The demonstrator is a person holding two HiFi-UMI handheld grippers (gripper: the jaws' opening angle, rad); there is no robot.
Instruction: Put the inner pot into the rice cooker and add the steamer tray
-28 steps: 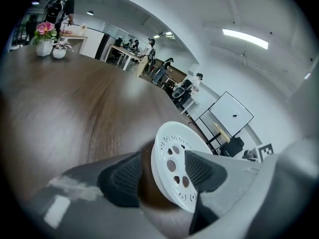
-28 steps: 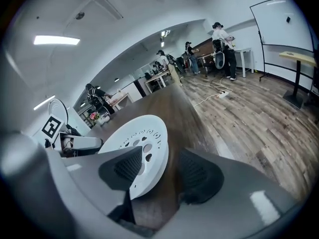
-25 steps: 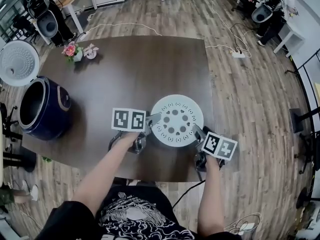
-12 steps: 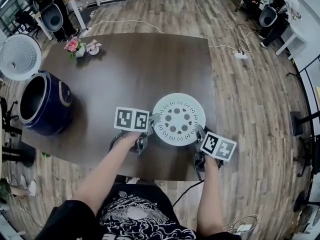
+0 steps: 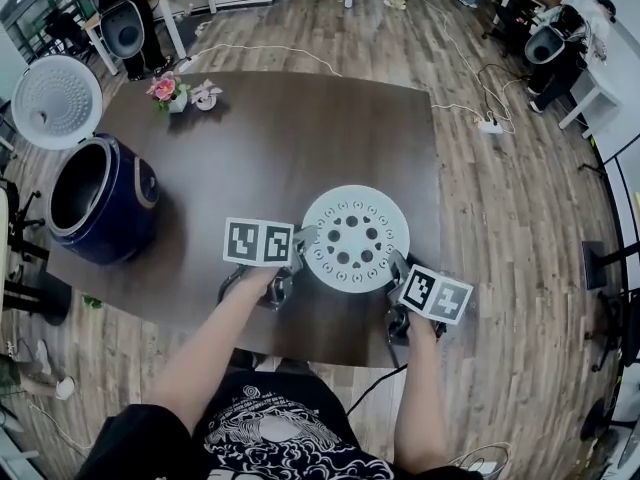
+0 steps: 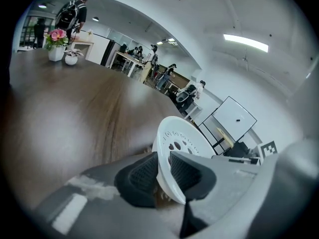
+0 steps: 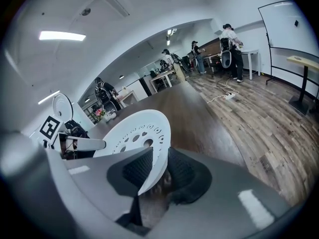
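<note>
steamer tray [image 5: 355, 237]: white, round, perforated; at the near side of the tabletop [image 5: 280, 138], right of centre, between the two grippers; cannot tell whether it is clear of the surface.
left hand-held gripper [image 6: 163, 171]: jaws have just been closing; dark ribbed pads now pinch the tray's left rim, one pad on each face of the rim.
right hand-held gripper [image 7: 157, 171]: jaws have just been closing; pads pinch the tray's near-right rim, rim edge sandwiched between them.
grip layout: grippers on roughly opposite sides of the tray, marker cubes facing up in the head view.
rice cooker [image 5: 100, 203]: dark blue, at the tabletop's left edge, well apart from the tray; cavity open and dark.
lid [image 5: 57, 101]: white inside, swung up and back behind the cooker.
inner pot: cannot tell whether it sits in the cooker.
flowers [image 5: 165, 90]: pink, in a small pot at the far left corner of the tabletop.
floor [image 5: 520, 228]: wood planks, with a white power strip [image 5: 490, 125] and cable to the right of the tabletop.
person: bare forearms and black printed shirt at the bottom of the head view.
</note>
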